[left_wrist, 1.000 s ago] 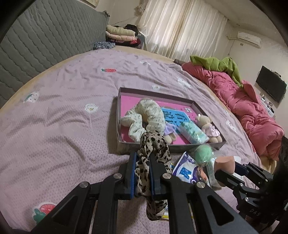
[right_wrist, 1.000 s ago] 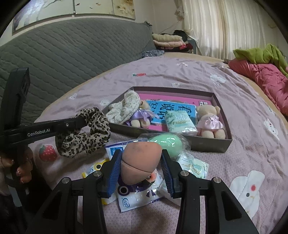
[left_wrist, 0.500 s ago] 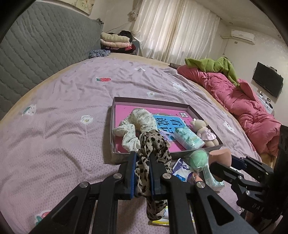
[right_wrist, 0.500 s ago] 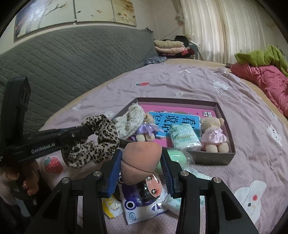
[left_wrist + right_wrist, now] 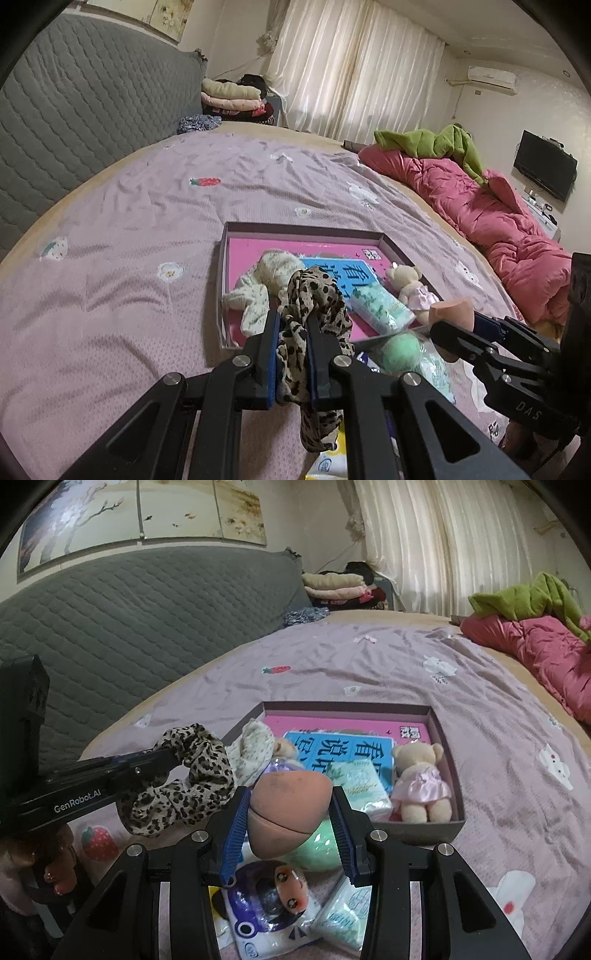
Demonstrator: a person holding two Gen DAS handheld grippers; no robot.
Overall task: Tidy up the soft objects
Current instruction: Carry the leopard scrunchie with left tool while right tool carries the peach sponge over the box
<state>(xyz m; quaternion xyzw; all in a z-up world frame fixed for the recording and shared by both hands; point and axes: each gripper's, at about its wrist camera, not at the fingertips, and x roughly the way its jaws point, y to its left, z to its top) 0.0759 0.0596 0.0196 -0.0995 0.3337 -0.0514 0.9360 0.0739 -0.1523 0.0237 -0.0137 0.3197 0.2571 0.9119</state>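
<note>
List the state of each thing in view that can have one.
left gripper: shut on leopard scrunchie, lifted off the bed
right gripper: shut on makeup sponge, lifted
box: open, holding cream scrunchie, tissue pack, two bears
green ball: bagged, outside box

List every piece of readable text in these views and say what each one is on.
"GenRobot.AI": white print on the side of the left gripper, right wrist view.
"DAS": embossed on the right gripper body, left wrist view; it may be cut off.
"看" and "说": large characters on the blue book in the tray; the others are hidden.
Print on the tissue pack and the doll packet: too blurred.
</note>
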